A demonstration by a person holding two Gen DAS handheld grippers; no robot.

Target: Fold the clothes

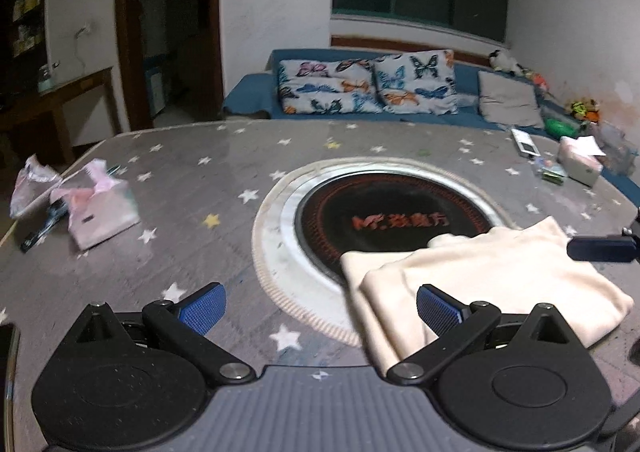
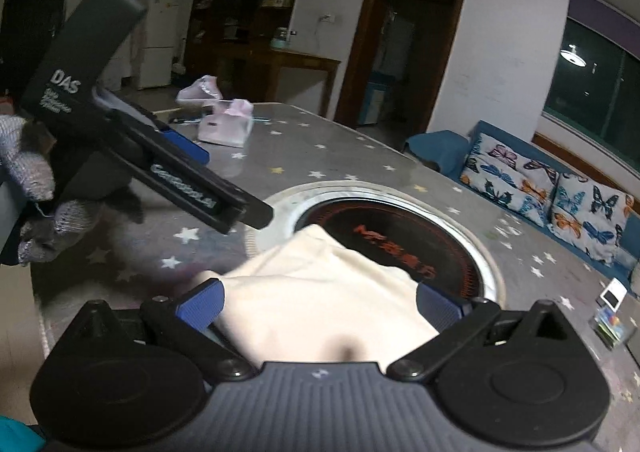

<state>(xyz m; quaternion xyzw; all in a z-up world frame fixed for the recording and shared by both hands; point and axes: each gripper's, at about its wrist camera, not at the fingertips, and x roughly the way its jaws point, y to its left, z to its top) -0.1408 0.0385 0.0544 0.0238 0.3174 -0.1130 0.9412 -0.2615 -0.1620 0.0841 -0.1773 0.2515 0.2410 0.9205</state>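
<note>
Star-print tabletop (image 1: 180, 180); soft cream folded garment (image 1: 480, 276) overlapping round cooktop (image 1: 384, 224).

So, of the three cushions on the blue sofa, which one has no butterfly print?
The plain grey cushion, the rightmost one in the left wrist view. The two butterfly cushions beside it carry coloured butterflies on white.

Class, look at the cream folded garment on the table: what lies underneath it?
The cream garment rests on the star-patterned tablecloth and overlaps the near edge of the round black cooktop and its pale ring. Whatever lies under the cloth's middle is covered and cannot be seen.
</note>
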